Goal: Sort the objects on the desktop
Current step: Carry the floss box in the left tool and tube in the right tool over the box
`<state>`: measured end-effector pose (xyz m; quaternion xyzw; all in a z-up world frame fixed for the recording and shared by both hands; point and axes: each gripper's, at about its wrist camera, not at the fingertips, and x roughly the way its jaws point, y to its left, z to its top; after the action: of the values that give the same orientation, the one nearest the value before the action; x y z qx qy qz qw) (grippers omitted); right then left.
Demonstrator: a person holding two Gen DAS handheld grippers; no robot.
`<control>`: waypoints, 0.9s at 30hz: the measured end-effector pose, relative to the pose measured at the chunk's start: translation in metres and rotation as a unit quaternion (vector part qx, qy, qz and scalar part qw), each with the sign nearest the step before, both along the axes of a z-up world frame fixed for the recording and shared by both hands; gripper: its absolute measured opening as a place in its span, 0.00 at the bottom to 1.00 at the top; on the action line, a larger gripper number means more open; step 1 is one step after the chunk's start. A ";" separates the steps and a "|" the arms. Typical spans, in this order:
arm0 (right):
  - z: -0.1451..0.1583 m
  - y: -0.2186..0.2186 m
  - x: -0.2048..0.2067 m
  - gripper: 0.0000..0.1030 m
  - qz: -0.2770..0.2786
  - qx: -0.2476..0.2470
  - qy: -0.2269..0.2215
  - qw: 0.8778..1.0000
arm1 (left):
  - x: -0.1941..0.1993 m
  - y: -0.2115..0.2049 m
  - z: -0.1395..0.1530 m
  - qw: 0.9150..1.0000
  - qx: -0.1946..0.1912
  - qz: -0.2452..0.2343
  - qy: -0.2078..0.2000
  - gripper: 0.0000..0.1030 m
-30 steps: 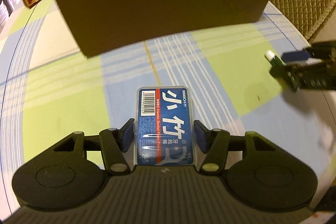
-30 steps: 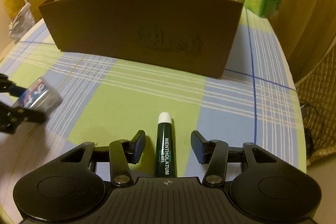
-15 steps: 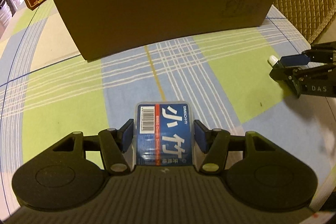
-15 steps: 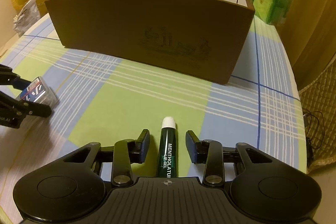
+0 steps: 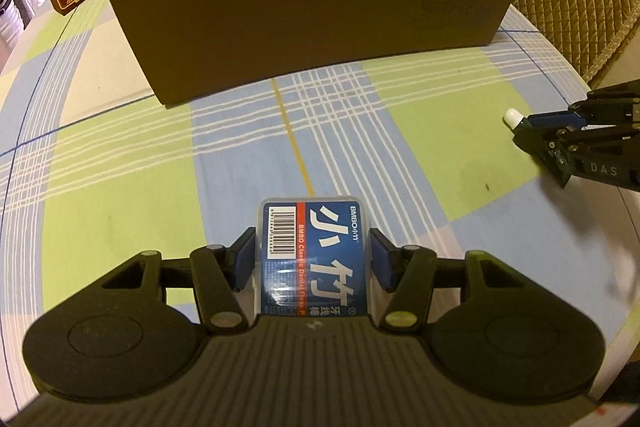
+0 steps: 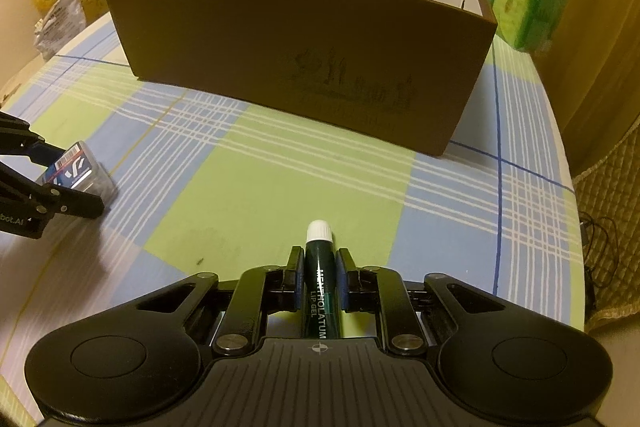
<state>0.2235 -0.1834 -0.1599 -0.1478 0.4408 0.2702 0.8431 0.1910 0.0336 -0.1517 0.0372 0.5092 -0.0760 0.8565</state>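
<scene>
Left wrist view: the left gripper [image 5: 313, 259] clamps its blue pads against both sides of a clear dental floss box [image 5: 314, 259] over the checked tablecloth [image 5: 120, 187]. Right wrist view: the right gripper [image 6: 319, 277] is closed tight on a green lip gel tube [image 6: 320, 283]. Beyond both stands an open brown cardboard box [image 6: 300, 67].

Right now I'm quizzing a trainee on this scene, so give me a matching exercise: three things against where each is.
Things:
1. blue-labelled clear plastic floss box
2. dark green lip gel tube with white cap
3. tall brown cardboard box

Places:
A. between the right gripper's fingers
B. on the checked tablecloth
C. between the left gripper's fingers

Pairs: 1-C, 2-A, 3-B
</scene>
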 end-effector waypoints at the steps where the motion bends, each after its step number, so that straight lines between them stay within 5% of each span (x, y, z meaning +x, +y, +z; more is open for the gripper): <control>1: 0.000 0.000 -0.001 0.13 0.000 0.000 0.001 1.000 | -0.002 0.000 0.000 1.000 -0.001 0.001 0.000 0.51; 27: 0.030 -0.001 -0.027 0.13 -0.001 0.036 -0.018 0.999 | -0.026 0.007 0.040 0.998 -0.016 0.021 -0.057 0.51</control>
<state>0.1967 -0.1848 -0.1296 -0.1219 0.4157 0.2827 0.8558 0.1649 0.0411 -0.1114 0.0174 0.4591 -0.0641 0.8859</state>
